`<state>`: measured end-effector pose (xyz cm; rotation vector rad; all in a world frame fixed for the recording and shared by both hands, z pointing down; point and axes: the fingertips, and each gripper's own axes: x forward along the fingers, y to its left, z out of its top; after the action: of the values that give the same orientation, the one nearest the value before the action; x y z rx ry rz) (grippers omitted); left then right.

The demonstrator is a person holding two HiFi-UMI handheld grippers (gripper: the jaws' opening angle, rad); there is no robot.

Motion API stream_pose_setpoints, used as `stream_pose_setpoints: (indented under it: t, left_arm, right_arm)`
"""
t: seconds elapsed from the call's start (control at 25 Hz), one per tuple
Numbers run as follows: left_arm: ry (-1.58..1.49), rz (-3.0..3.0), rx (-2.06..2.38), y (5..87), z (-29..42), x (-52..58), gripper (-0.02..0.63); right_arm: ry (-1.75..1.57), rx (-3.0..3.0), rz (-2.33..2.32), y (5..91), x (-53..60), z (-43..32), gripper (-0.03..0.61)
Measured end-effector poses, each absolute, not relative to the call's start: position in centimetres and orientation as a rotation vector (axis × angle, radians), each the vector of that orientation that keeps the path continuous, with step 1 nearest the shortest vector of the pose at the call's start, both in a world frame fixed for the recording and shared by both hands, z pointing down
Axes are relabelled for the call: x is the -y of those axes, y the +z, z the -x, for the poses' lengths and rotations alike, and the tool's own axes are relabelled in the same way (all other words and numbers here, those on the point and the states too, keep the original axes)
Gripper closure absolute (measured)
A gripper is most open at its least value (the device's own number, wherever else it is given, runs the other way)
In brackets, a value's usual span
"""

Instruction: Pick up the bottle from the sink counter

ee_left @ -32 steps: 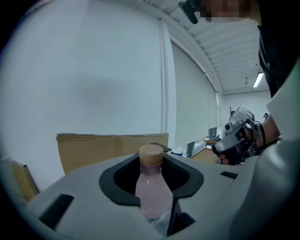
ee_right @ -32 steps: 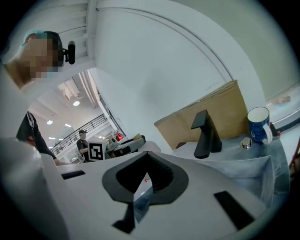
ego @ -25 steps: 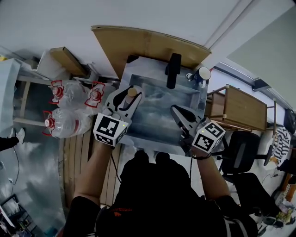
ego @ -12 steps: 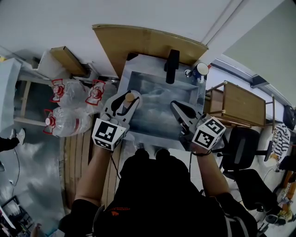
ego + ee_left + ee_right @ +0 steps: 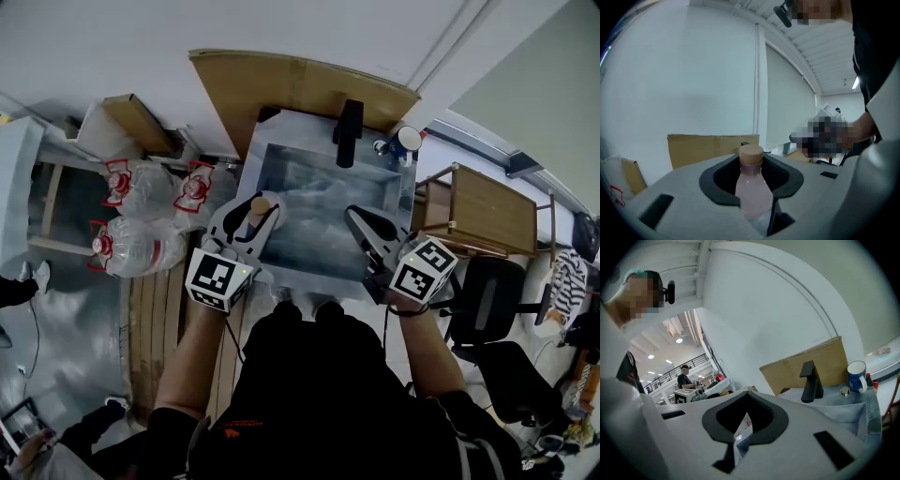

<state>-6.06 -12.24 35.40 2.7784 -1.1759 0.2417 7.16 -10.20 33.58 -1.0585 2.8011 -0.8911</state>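
Pick-up looked largely done — the left gripper (image 5: 249, 221) was clamped on the bottle (image 5: 753, 187), pads pressing its pink body below the tan cap, bottle upright. In the head view the bottle sat in the jaws over the left rim of the sink (image 5: 247, 173), apparently raised off the sink counter (image 5: 300, 127). Its base was hidden, so we could not confirm clearance. The right gripper (image 5: 364, 223) hovered over the basin's right side, jaws together, holding nothing. Remaining, as we judged — at most finishing the lift
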Motion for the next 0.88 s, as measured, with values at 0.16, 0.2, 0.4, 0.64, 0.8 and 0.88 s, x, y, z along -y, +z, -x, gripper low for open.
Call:
stream_pose_setpoints:
  t: [0.16,0.2,0.4,0.64,0.8,0.88]
  left_arm:
    - [0.240,-2.773,1.177,35.51,6.00,12.19,0.466]
    - [0.240,-2.773,1.175,35.50,5.94,12.19,0.466]
    - [0.235,-2.774,1.175,35.40,5.87,12.17,0.466]
    - [0.234,-2.773,1.169,35.37,5.71,12.24,0.466]
    - [0.239,-2.774,1.162,35.36,5.47,12.28,0.466]
    - [0.241,-2.774,1.158,35.39,5.30,12.32,0.466]
  right_arm:
    - [-0.896,-2.814,1.054,33.81,10.16,-6.97,0.575]
    - [-0.897,-2.816,1.052,33.84,10.16,-6.96,0.575]
    - [-0.900,-2.820,1.047,33.99,10.11,-6.86,0.575]
    - [-0.912,-2.823,1.046,34.21,10.14,-6.80,0.575]
    - [-0.926,-2.813,1.049,34.24,10.23,-6.86,0.575]
    - [-0.920,-2.824,1.041,34.28,10.25,-6.89,0.575]
